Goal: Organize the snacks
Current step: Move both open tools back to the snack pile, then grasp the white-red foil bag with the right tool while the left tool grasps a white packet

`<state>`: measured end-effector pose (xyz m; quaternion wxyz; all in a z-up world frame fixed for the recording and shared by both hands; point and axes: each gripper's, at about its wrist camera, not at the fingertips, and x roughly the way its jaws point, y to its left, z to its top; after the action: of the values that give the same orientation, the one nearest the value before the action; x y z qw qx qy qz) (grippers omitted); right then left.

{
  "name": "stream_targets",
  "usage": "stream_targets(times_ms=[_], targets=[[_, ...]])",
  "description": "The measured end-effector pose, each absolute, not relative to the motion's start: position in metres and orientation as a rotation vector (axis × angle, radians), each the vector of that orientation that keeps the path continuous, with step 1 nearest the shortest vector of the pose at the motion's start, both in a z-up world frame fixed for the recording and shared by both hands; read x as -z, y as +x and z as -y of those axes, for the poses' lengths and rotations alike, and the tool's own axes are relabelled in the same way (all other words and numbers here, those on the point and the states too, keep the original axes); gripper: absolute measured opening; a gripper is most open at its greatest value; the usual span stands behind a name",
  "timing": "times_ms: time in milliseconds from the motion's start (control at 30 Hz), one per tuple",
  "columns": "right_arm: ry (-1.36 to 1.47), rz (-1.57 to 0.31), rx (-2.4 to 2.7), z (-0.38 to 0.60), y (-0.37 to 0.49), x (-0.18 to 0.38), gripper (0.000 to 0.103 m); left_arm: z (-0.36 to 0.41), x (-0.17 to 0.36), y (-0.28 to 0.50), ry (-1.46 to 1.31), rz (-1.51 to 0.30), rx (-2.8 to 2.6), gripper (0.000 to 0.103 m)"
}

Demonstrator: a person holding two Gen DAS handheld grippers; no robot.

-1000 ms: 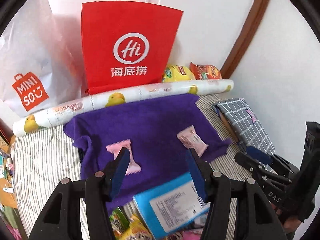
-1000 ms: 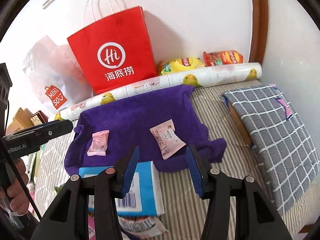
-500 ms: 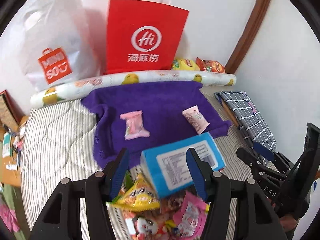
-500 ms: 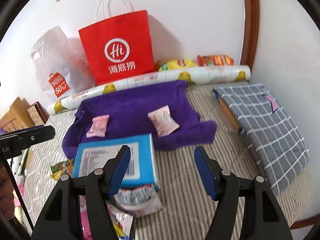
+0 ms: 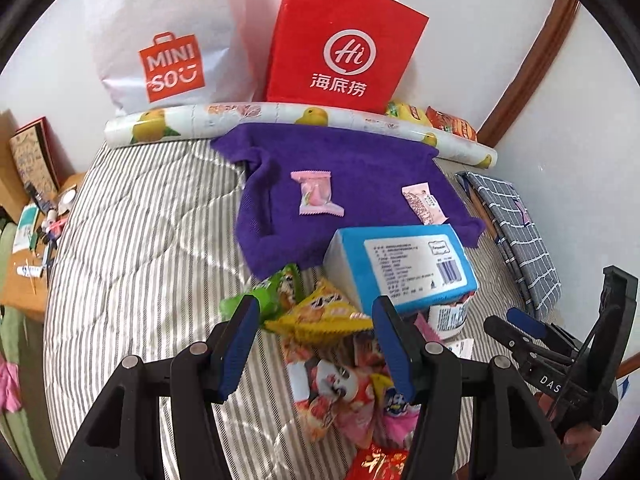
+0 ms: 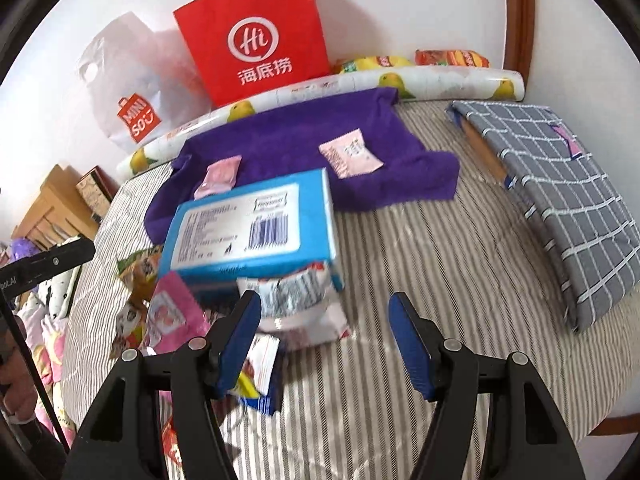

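Observation:
A purple cloth (image 5: 360,168) lies on the striped bed and carries two pink snack packets (image 5: 318,194) (image 5: 424,204). In front of it a blue box (image 5: 400,268) rests on a pile of loose snack packets (image 5: 328,320). My left gripper (image 5: 316,336) is open and empty above the pile. My right gripper (image 6: 326,336) is open and empty, over a white packet (image 6: 296,304) just in front of the blue box (image 6: 256,228). The cloth (image 6: 288,140) and both pink packets (image 6: 220,176) (image 6: 350,154) also show in the right wrist view.
A red paper bag (image 5: 344,44) and a white Miniso bag (image 5: 168,52) stand at the wall behind a fruit-print roll (image 5: 280,116). Two more snack bags (image 6: 412,60) lie behind the roll. A grey checked cushion (image 6: 560,184) lies at the right. A cluttered wooden table (image 5: 28,220) stands left of the bed.
Both grippers have pulled back from the purple cloth toward the near edge of the bed, bringing the snack pile into view. The right gripper's jaws have widened.

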<state>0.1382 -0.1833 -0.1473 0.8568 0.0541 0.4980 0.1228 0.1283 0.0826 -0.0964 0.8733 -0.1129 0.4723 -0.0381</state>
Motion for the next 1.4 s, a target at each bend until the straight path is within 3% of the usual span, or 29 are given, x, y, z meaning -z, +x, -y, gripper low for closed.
stream_targets(times_ms=[500,667,833,900,933,1400], targets=[[0.068,-1.106,-0.345,0.16,0.156,0.179,0.066,-0.097,0.113,0.108,-0.244,-1.019,0.046,0.056],[0.042,-1.132,-0.35,0.147,0.167,0.192,0.073,-0.101,0.115,0.108,-0.251,-1.021,0.039,0.056],[0.02,-1.143,-0.351,0.14,0.171,0.199,0.074,-0.106,0.12,0.108,-0.264,-1.035,0.025,0.056],[0.013,-1.141,-0.356,0.142,0.171,0.198,0.068,-0.107,0.121,0.107,-0.269,-1.035,0.02,0.056],[0.0,-1.137,-0.351,0.143,0.17,0.197,0.059,-0.107,0.122,0.107,-0.272,-1.035,0.018,0.056],[0.085,-1.064,-0.269,0.21,0.147,0.174,0.058,-0.09,0.133,0.108,-0.305,-1.053,0.098,0.056]])
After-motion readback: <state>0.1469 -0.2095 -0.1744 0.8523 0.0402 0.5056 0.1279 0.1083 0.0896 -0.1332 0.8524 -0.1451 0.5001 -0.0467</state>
